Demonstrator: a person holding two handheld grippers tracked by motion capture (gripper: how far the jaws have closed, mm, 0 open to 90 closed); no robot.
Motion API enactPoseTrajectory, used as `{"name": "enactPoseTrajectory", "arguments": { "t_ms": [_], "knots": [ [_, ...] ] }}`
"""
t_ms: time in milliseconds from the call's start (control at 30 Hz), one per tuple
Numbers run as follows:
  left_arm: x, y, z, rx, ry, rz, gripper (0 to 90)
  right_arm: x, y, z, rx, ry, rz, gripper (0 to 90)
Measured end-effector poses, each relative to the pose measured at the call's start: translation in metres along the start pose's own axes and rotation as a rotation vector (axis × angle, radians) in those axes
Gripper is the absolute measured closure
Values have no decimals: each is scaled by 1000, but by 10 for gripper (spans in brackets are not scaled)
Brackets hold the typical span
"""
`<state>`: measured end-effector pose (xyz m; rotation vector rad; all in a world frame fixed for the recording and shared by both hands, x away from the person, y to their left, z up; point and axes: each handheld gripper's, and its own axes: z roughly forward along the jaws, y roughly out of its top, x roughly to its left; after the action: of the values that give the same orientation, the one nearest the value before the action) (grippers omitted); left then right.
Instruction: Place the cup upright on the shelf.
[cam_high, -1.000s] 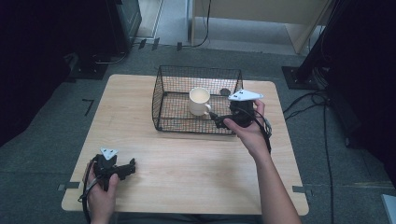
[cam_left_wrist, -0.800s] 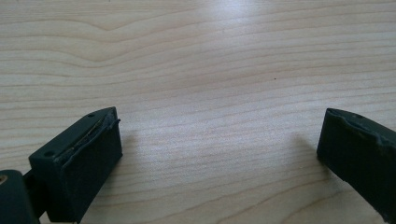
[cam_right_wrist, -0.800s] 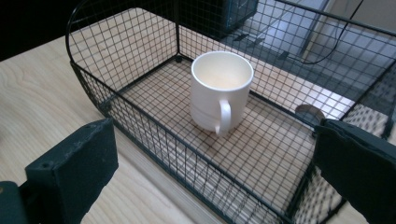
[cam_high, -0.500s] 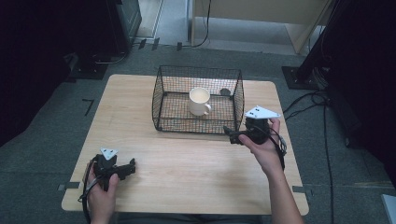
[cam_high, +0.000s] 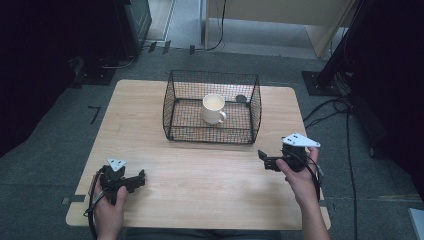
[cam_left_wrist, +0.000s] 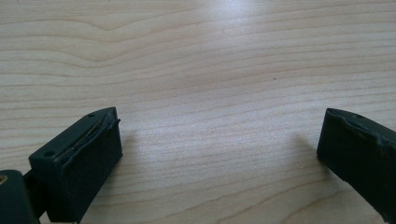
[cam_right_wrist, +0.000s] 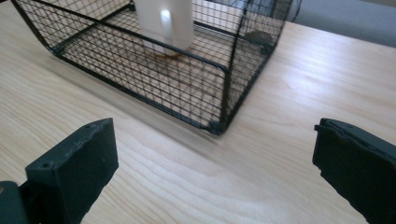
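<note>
A cream mug (cam_high: 214, 108) stands upright inside a black wire basket (cam_high: 172, 94) at the far middle of the wooden table (cam_high: 200, 175). In the right gripper view the mug (cam_right_wrist: 164, 23) shows behind the basket's mesh (cam_right_wrist: 140, 79). My right gripper (cam_high: 261, 156) is held at the table's right side, in front of the basket's near right corner, open with nothing between its jaws (cam_right_wrist: 215, 163). Near the front left edge my left gripper (cam_high: 141, 176) rests low over bare wood, also open and empty (cam_left_wrist: 219, 154).
A small dark round object (cam_high: 241, 99) lies in the basket's far right corner. Cables (cam_high: 330, 107) run over the grey floor to the right of the table. Dark equipment stands at both sides of the room.
My right gripper has drawn back from the basket toward the near right of the table, leaving the mug standing inside. The left gripper has stayed put.
</note>
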<state>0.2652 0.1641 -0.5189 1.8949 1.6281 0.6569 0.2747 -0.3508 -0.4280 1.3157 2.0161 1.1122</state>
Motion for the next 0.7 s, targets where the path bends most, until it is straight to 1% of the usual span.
{"name": "enactPoseTrajectory", "arguments": {
  "t_ms": [133, 200, 233, 300, 500, 567, 700],
  "knots": [
    [0, 0, 0, 0, 0, 0, 0, -6, -17, -4, 22, -17, 6, 3],
    [0, 0, 0, 0, 0, 0, 0, -9, -26, -5, 35, -34, 20, 3],
    [0, 0, 0, 0, 0, 0, 0, -12, -31, -6, 38, -36, 28, 3],
    [0, 0, 0, 0, 0, 0, 0, -17, -42, -7, 46, -36, 61, 3],
    [0, 0, 0, 0, 0, 0, 0, -31, -74, -9, 96, -80, 111, 3],
    [0, 0, 0, 0, 0, -1, 0, -35, -84, -10, 118, -110, 116, 3],
    [0, 0, 0, 0, 0, -1, 0, -40, -100, -15, 148, -129, 126, 3]
  ]
}}
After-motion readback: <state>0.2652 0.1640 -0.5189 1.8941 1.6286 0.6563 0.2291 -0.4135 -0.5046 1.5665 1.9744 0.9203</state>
